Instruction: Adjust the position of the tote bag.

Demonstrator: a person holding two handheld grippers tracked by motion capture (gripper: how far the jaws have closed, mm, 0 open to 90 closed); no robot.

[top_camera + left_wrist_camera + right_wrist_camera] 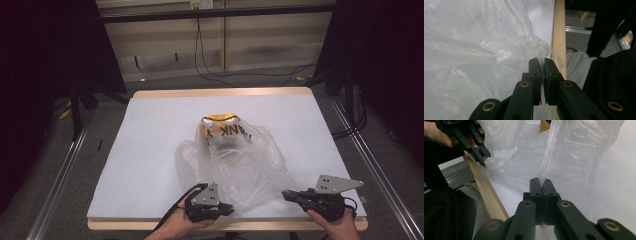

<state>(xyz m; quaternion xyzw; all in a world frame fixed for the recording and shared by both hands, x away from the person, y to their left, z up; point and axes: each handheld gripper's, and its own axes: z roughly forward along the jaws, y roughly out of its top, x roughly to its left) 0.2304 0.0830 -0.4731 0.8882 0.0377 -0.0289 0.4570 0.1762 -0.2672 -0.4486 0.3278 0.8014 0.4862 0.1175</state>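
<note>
White sheeting covers the surface [150, 150], which has a pale wooden edge and stands in a dim room with cables on the floor behind. On it, slightly toward the near side of the middle, lies a clear plastic bag [235, 165], crumpled and spread, with dark lettering on its far part and a yellow-topped object [218, 118] inside (what it is cannot be told).

The bag's near edge reaches both hands. The left tool [226, 207] is pinched tight on a bunched fold of the film at the near left corner; in the left gripper view [542, 61] the plastic runs up from between the nearly meeting jaws. The right tool [289, 195] is likewise clamped on the bag's near right edge, and in the right gripper view [541, 181] a strip of film rises straight out of the closed jaws.

Judging from this, the gripping of both sides looks done; spreading or lifting the bag's mouth, and dealing with the object inside, seems left.
</note>
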